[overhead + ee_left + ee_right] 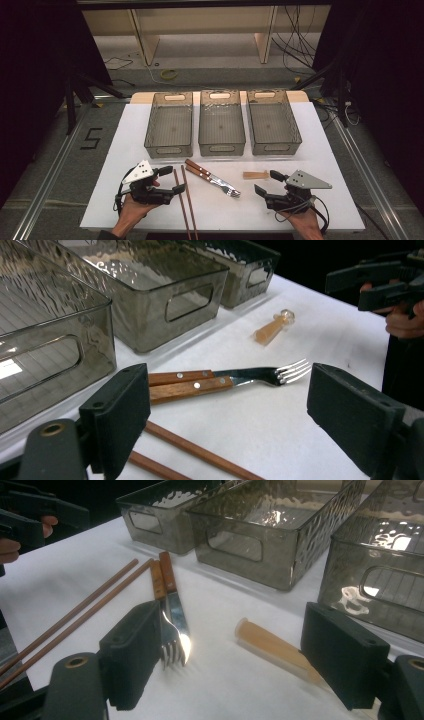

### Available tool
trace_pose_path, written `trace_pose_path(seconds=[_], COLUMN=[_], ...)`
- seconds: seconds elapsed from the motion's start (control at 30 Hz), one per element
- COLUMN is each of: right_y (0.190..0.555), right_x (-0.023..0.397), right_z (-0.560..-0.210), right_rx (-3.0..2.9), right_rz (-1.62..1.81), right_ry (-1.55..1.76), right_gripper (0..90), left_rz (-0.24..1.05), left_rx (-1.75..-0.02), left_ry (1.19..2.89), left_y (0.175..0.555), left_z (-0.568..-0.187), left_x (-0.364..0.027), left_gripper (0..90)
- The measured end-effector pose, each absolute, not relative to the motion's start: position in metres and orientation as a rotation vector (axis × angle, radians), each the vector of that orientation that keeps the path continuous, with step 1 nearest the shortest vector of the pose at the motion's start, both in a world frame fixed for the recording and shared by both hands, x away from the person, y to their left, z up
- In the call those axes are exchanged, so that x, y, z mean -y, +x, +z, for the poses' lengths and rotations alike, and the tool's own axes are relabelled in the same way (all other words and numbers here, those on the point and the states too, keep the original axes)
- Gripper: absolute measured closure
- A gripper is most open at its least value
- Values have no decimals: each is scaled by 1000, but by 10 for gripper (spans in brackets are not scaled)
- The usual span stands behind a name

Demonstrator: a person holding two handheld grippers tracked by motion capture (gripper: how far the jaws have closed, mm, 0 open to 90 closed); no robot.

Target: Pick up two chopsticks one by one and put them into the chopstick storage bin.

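A fork and a knife with wooden handles (pixel 212 177) lie side by side on the white table (pixel 325 165). Left of them lies a pair of brown chopsticks (pixel 185 200). A small tan wooden piece (pixel 256 175) rests to their right. My left gripper (pixel 171 180) stands open just left of the chopsticks, held in a hand. In the left gripper view the jaws stand wide, with the fork tines (pixel 285 372) and chopsticks (pixel 200 452) ahead of them. My right gripper (pixel 268 183) is open below the tan piece (pixel 272 647), which lies between its jaws and is not touched.
Three smoky see-through bins (pixel 168 149) (pixel 221 147) (pixel 275 146) stand in a row at the back of the table, all with nothing in them. Beyond the table are a floor with cables and wooden frame legs. Dark curtains hang on both sides.
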State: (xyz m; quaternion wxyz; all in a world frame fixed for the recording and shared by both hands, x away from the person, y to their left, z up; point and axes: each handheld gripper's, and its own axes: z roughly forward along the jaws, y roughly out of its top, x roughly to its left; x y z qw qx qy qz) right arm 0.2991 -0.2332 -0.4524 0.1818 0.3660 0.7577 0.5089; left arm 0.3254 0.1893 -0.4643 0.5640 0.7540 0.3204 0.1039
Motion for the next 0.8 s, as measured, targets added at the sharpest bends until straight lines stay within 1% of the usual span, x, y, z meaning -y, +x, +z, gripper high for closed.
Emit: trace_pose_path(seconds=[0.23,0.43,0.6,0.7,0.73,0.8], right_y=[300,301,301,301,301,301], right_x=[232,233,232,231,231,231], right_z=[-453,-453,-453,-453,-453,-453], right_rx=[-2149,-2153,-2162,-2166,-2169,-2173], right_rz=[1427,1426,1421,1422,1422,1422], right_ry=[1041,1047,1048,1042,1040,1042], right_gripper=[253,253,253,253,254,254], left_rz=[247,231,200,178,176,197], left_rx=[-838,-1001,-1174,-1233,-1246,-1268], left_ry=[1852,1942,2007,2042,2057,2093], left_y=[330,335,343,346,346,347], left_z=[-456,-456,-457,-458,-458,-459], left_x=[-183,-178,-174,-169,-167,-163], left_gripper=[167,177,203,220,242,265])
